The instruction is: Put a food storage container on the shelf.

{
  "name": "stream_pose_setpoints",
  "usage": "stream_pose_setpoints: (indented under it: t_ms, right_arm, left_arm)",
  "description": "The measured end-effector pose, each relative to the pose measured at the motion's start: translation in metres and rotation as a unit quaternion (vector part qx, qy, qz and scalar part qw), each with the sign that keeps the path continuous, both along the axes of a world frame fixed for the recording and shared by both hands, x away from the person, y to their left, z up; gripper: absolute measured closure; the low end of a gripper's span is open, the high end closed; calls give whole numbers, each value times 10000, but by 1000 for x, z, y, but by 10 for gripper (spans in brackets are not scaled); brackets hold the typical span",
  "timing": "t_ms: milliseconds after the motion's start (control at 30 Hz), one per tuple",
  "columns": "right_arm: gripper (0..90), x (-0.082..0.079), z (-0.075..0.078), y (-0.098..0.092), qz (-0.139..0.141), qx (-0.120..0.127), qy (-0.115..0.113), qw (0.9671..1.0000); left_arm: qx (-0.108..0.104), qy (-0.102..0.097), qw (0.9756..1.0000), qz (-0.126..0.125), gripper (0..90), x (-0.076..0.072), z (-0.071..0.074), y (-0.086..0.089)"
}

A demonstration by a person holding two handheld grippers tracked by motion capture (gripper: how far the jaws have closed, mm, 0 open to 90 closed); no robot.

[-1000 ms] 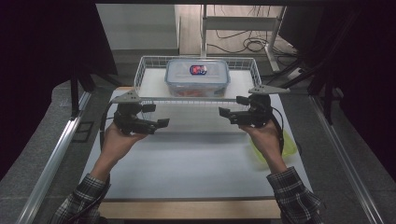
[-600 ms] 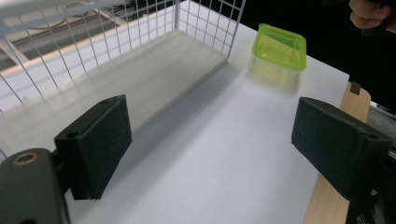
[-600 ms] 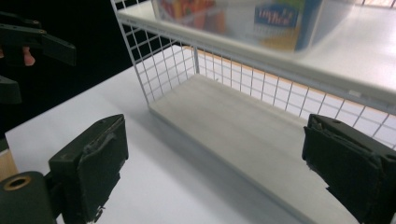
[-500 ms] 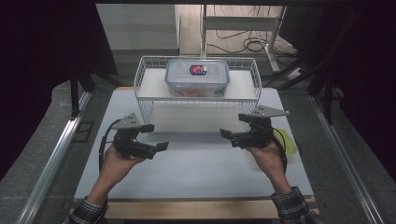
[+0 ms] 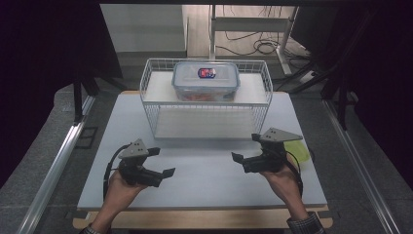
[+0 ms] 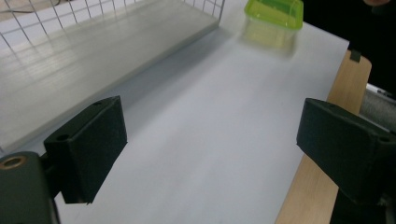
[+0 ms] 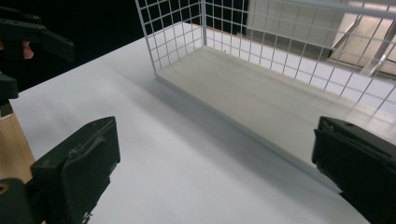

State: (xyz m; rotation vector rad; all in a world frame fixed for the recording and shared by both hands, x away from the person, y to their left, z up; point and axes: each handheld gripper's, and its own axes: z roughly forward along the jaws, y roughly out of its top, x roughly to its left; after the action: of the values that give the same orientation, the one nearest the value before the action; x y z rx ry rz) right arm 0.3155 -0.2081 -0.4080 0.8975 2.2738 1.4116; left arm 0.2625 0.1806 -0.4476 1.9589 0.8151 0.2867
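Left claw (image 5: pixel 164 162) held low over the near-left part of the white tabletop (image 5: pixel 204 170), jaws spread wide with nothing between them, having just been opening. Right claw (image 5: pixel 245 148) held low over the near-right part, jaws likewise apart and empty, also just been opening; tips turned inward toward the left one. Both well apart from each other and short of the white wire basket (image 5: pixel 207 105), which stands at the far middle of the tabletop. In the upper tier of the basket, 1 clear lidded container (image 5: pixel 206 80) with a red and blue label on its lid, lying flat. Just beside the right hand (image 5: pixel 285 178), partly hidden behind it, a lime-green box (image 5: pixel 299 152) on the tabletop near the right edge. In the left gripper view, bare white surface between the 2 black pads (image 6: pixel 88 147).
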Motion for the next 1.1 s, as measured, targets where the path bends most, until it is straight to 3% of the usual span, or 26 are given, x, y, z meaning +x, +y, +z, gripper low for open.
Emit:
stream_pose_setpoints:
  t_ms: [200, 567, 867, 1100]
  right_arm:
    - [0, -10, -10, -4, -137, -11, -3, 9999]
    - [1, -28, -43, -4, -184, -296, 100, 9993]
    - [1, -40, -63, -6, -145, -488, 91, 9987]
    - [1, -41, -78, -5, -118, -713, 316, 9969]
  left_arm:
    - [-78, -7, 9999, 97, 51, -8, -14, 10]
    - [133, -139, 9991, 379, 31, -24, -40, 19]
    - [531, -171, 9977, 377, 21, -32, -53, 13]
    - [889, -177, 9952, 379, 18, -32, -64, 8]
